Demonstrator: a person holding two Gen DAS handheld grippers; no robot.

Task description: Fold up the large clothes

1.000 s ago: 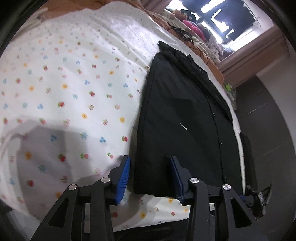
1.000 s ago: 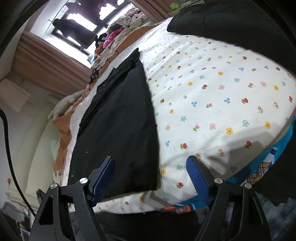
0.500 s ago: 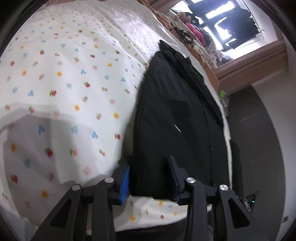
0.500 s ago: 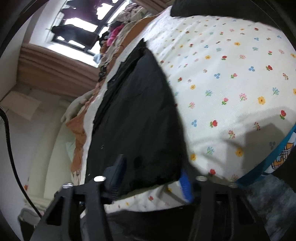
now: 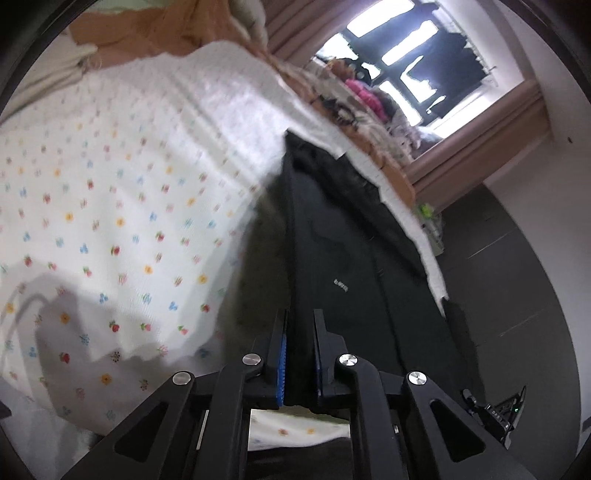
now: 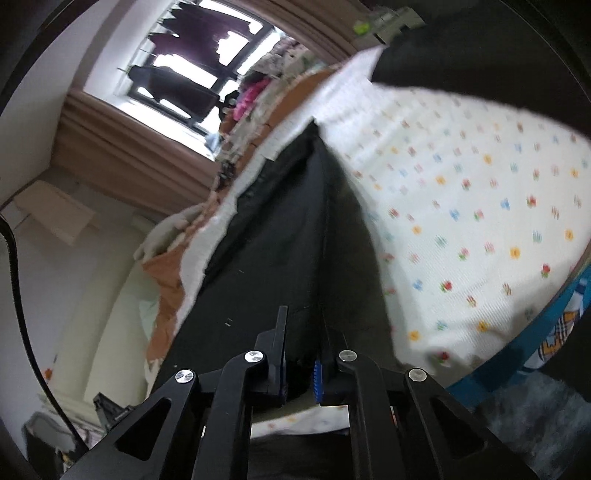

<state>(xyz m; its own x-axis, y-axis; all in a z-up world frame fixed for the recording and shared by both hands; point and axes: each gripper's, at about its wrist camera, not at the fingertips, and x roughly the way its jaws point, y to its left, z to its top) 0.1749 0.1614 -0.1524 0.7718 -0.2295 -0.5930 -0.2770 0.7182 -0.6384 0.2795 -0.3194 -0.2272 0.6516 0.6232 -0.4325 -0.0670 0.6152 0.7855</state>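
Observation:
A large black garment [image 5: 354, 266] with a small white logo lies lengthwise on a bed, stretching toward the window. My left gripper [image 5: 300, 325] is shut on its near hem, at one bottom corner, and lifts it off the bed. In the right wrist view the same black garment [image 6: 273, 243] runs away from me. My right gripper [image 6: 301, 328] is shut on the other near corner of the hem and holds it raised. A shadow shows under the lifted edge in both views.
The bed carries a white sheet with small coloured flowers [image 5: 122, 221], also in the right wrist view [image 6: 480, 206]. An orange blanket [image 5: 155, 29] and piled clothes [image 5: 369, 99] lie near the window. Another dark item [image 6: 480, 48] lies at the bed's far corner. Dark floor [image 5: 517, 295] is beside the bed.
Both grippers went from open around the garment's near hem to shut on it. The hem has risen off the sheet and both views have tilted upward.

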